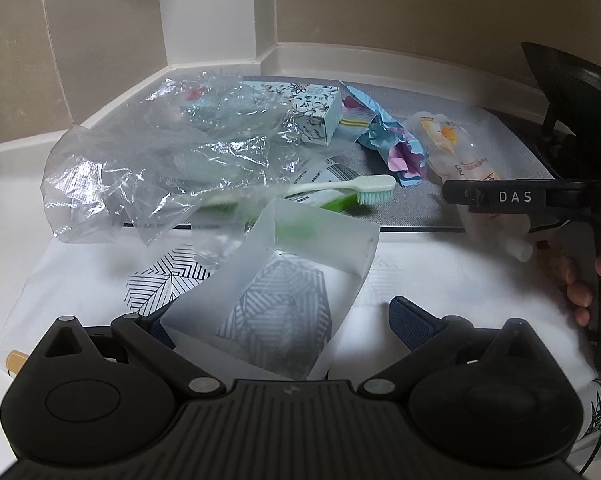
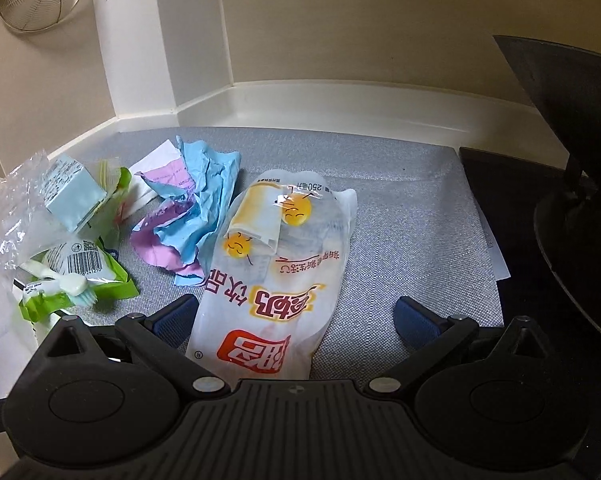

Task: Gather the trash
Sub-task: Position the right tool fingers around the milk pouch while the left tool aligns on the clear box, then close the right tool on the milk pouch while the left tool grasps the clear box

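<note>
1. Pale counter [image 1: 16, 168] in a beige corner, with a grey mat [image 2: 400, 216] carrying the litter: milk pouch [image 2: 276, 264], crumpled blue-and-pink paper [image 2: 192, 208], floral carton [image 1: 316, 116], toothbrush [image 1: 340, 186], clear plastic film [image 1: 140, 160].
2. Right gripper [image 2: 294, 320]: fingers spread wide, straddling the pouch's near end, not yet clamped.
3. Likely step: close on the pouch. Best to drop low, so the pads meet the flat film instead of sliding over it.
4. Squeeze across the narrow near end; slippery, limp plastic will probably sag once lifted.
5. Keep clear of the crumpled paper just beside the pouch's left edge.
6. Left gripper [image 1: 276, 320]: fingers apart, a frosted translucent bag [image 1: 300, 276] standing open between them; grip on it hard to confirm.
7. Hold that mouth open and steady for the drop.
</note>
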{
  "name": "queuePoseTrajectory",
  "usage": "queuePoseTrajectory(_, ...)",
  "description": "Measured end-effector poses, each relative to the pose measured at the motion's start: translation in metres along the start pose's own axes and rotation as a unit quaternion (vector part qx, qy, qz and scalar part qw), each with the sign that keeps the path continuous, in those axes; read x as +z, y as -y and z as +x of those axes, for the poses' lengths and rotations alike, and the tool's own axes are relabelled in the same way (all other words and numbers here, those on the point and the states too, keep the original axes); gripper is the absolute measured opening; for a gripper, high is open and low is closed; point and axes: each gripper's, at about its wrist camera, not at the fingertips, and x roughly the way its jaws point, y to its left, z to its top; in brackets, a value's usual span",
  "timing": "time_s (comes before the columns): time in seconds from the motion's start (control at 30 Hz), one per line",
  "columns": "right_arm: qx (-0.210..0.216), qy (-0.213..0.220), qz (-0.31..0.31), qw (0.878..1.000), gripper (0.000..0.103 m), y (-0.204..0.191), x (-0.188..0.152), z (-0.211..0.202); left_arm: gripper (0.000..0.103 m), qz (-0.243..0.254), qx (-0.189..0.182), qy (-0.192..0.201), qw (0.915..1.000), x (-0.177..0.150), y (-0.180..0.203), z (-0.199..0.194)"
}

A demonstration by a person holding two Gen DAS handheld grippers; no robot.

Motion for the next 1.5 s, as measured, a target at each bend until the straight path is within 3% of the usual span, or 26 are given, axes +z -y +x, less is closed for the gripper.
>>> queuePoseTrajectory(0.13,0.003,0.001,0.001,1.0,0.103,0.001,0.001,0.001,0.103,-0.001,0.003,0.001,1.0,-0.002,-0.001,-0.001)
queuePoseTrajectory(0.27,-0.046,0.013,-0.019,0.999,0.103,-0.003,0.002,0.0,0.103,-0.012,0.006,0.0,0.9999,-0.001,-0.004,-0.001)
queuePoseTrajectory(0.67,-0.009,0.0,-0.001,1.0,0.103,0.008,0.001,0.002,0.103,-0.012,0.004,0.003,0.9999,-0.002,-0.004,-0.002)
queuePoseTrajectory(0.93,-0.017,-0.003,-0.007,1.0,0.103,0.006,0.001,0.001,0.103,-0.032,0.006,0.004,0.9995,-0.001,-0.008,-0.002)
queuePoseTrajectory(1.33,-0.029,-0.014,-0.032,0.999,0.103,0.0,0.002,0.006,0.103,-0.019,0.027,0.001,0.9995,0.001,0.003,-0.003)
queuePoseTrajectory(1.5,-0.028,-0.013,-0.031,0.999,0.103,0.0,0.002,0.006,0.087,-0.012,0.037,-0.001,0.9992,0.003,0.007,-0.002)
